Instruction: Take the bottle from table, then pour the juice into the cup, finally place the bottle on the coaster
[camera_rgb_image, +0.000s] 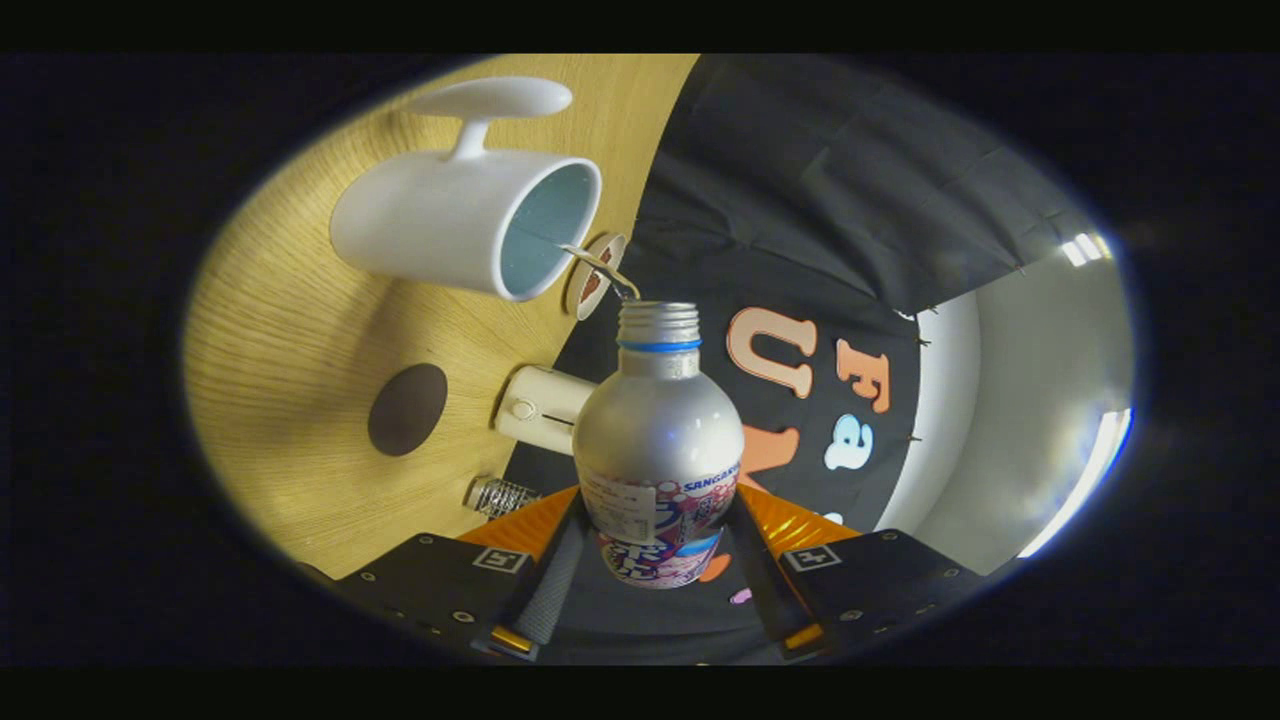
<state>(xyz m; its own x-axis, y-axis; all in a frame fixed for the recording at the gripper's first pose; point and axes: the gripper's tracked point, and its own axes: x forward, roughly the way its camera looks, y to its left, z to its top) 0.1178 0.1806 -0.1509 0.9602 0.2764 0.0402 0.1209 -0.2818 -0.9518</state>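
Wooden worktop (300, 330) carries the cup (465, 225); gripper (655, 560) clamps the tilted bottle (657, 440), juice streaming in. Next likely: right it, reach the coaster (407, 408).

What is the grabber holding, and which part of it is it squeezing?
The gripper holds the bottle. Its two fingers squeeze the lower, labelled part of the body, one on each side. The open neck points toward the white cup.

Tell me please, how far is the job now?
Done: the bottle is off the table, clamped between the gripper fingers. In hand: it is tipped, and a thin stream runs from its mouth into the white cup. Left: finish pouring, then set it on the dark coaster.
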